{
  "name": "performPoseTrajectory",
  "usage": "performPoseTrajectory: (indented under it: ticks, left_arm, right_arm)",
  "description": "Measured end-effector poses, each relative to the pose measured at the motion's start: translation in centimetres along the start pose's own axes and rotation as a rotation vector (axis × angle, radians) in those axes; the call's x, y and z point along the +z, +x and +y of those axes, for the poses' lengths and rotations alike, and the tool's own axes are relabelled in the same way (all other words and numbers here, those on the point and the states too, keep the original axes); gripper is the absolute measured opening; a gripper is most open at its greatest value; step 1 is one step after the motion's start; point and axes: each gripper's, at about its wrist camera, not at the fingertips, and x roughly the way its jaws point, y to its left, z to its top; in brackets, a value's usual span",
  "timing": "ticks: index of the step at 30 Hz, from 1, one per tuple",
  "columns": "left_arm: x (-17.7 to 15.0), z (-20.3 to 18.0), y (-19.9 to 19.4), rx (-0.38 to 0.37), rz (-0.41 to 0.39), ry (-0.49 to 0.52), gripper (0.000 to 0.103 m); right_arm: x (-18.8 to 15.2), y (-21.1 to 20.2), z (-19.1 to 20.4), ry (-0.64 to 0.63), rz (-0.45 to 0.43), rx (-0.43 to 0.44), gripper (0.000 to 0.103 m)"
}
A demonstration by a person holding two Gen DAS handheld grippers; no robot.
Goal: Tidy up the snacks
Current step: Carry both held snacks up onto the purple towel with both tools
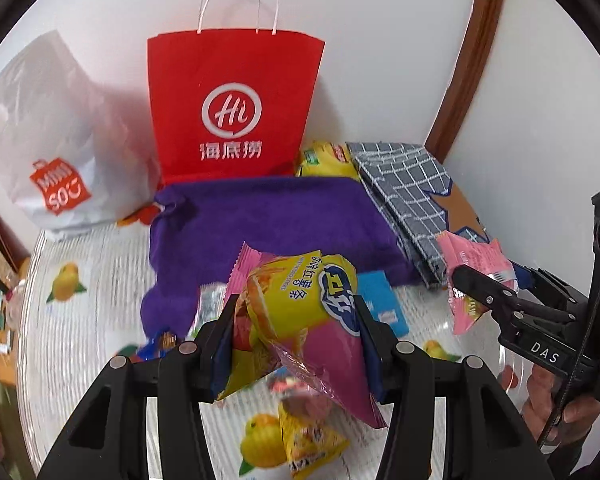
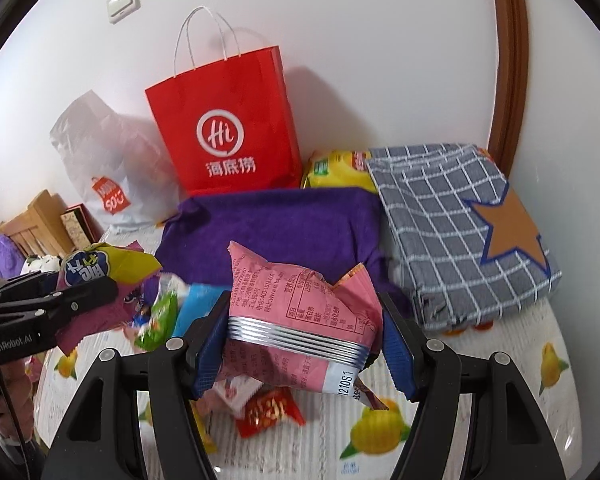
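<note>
Left gripper (image 1: 296,332): jaws clamped on a yellow-and-pink packet (image 1: 300,320), raised. Right gripper (image 2: 304,340): jaws clamped on a pink packet (image 2: 300,320), raised, near right.

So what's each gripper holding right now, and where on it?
The left gripper pinches the yellow and pink chip bag across its middle. The right gripper grips the pink snack packet across its body, near the crimped seam.

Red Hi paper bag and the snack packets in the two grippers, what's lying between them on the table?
A purple towel lies spread between the red paper bag and the held packets, plain in both wrist views. A blue packet sits at its near edge.
</note>
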Motion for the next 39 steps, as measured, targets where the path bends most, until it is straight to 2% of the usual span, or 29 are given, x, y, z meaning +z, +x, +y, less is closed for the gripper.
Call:
performPoseTrajectory:
  ticks: [15, 33, 39]
  left_arm:
    - [5.2, 3.2, 3.8, 0.028, 0.006, -0.027, 0.050]
    - [9.5, 4.6, 8.2, 0.057, 0.007, -0.013, 0.050]
    - [10.3, 5.1, 10.9, 0.056, 0.014, -0.019, 0.050]
  right_arm:
    - [5.2, 5.5, 1.0, -0.023, -0.003, -0.019, 0.068]
    - [9.8, 11.2, 0.5, -0.032, -0.022, -0.012, 0.068]
    - [10.9, 13.4, 0.2, -0.031, -0.014, -0.017, 0.068]
